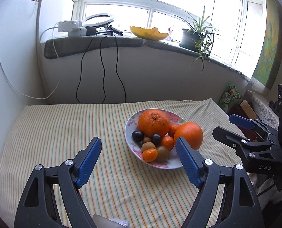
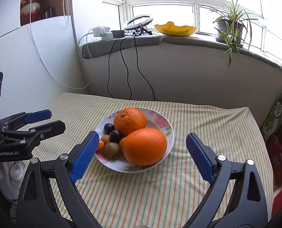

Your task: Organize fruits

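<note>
A floral bowl (image 1: 127, 125) (image 2: 168, 125) stands on the striped tablecloth (image 1: 65, 133). It holds two large oranges (image 1: 153, 122) (image 2: 144, 146), dark plums (image 1: 137, 135) (image 2: 115, 135), kiwis (image 1: 147, 146) (image 2: 111, 149) and small mandarins (image 1: 150, 154) (image 2: 100, 144). My left gripper (image 1: 137, 140) hangs open in front of the bowl's left side, nothing between its blue pads (image 1: 89, 159). My right gripper (image 2: 142, 134) stands open just short of the bowl, its pads (image 2: 200, 157) clear of the fruit. Each gripper shows in the other's view (image 1: 224, 124) (image 2: 56, 119), also open.
The windowsill (image 2: 179, 41) behind carries a ring light (image 2: 139, 21), a power strip (image 2: 103, 32), a yellow dish (image 2: 176, 29) and a potted plant (image 2: 229, 26). Black cables (image 2: 129, 76) hang down the wall. Boxes (image 2: 277, 117) stand beside the table's right edge.
</note>
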`<state>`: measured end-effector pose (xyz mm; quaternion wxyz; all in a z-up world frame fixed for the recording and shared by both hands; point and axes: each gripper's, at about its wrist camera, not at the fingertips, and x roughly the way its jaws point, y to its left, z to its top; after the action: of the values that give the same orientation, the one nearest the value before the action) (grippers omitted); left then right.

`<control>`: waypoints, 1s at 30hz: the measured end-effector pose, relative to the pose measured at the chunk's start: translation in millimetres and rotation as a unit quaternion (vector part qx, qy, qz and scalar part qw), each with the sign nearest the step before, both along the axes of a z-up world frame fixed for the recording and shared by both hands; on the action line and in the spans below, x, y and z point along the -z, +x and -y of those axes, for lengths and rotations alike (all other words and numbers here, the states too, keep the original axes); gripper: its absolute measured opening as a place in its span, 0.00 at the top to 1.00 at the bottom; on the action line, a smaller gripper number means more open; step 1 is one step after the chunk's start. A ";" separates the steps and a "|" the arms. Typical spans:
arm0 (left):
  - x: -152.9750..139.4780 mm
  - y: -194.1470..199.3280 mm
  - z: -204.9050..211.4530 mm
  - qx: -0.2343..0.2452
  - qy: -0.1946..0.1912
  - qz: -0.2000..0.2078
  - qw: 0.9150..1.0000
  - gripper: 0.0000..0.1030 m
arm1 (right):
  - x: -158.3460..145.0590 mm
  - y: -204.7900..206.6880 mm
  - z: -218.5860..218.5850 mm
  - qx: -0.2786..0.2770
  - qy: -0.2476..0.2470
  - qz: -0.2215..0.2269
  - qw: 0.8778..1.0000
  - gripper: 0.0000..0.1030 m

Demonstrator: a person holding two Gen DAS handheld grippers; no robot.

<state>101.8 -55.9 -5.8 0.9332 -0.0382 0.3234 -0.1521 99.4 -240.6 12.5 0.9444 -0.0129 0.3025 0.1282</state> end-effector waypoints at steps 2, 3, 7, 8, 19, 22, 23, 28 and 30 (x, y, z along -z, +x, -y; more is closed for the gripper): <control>0.1 -0.4 0.5 -0.001 0.002 0.000 1.000 0.22 | 0.2 0.0 1.3 0.001 0.001 -0.001 1.000 0.08; 0.1 -0.8 0.8 -0.001 0.003 0.001 1.000 0.22 | 0.1 -0.1 1.5 0.002 0.002 -0.001 1.000 0.08; -0.5 -2.9 2.2 0.001 0.004 0.002 1.000 0.22 | 0.0 -0.6 2.1 0.005 0.001 -0.001 1.000 0.08; -0.8 -3.4 2.8 0.002 0.005 0.003 1.000 0.22 | 0.0 -0.6 2.4 0.006 0.002 -0.001 1.000 0.08; -1.8 -7.0 6.5 0.009 0.007 0.006 1.000 0.22 | 4.3 0.8 4.6 0.007 0.006 -0.009 1.000 0.08; -1.9 -7.4 6.5 0.009 0.007 0.006 1.000 0.22 | 4.5 0.7 4.8 0.007 0.006 -0.008 1.000 0.08; -1.9 -7.4 6.6 0.010 0.006 0.006 1.000 0.22 | 4.7 0.8 4.8 0.007 0.006 -0.008 1.000 0.08; -1.6 -6.5 7.1 0.010 0.006 0.004 1.000 0.22 | 5.5 0.9 3.9 0.008 0.005 -0.011 1.000 0.08; -1.4 -6.3 7.1 0.009 0.008 0.004 1.000 0.22 | 6.2 1.9 4.1 0.007 0.006 -0.012 1.000 0.08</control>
<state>95.5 -63.0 -4.4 0.9334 -0.0274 0.3211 -0.1577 101.3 -244.7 6.3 0.9416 -0.0040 0.3133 0.1236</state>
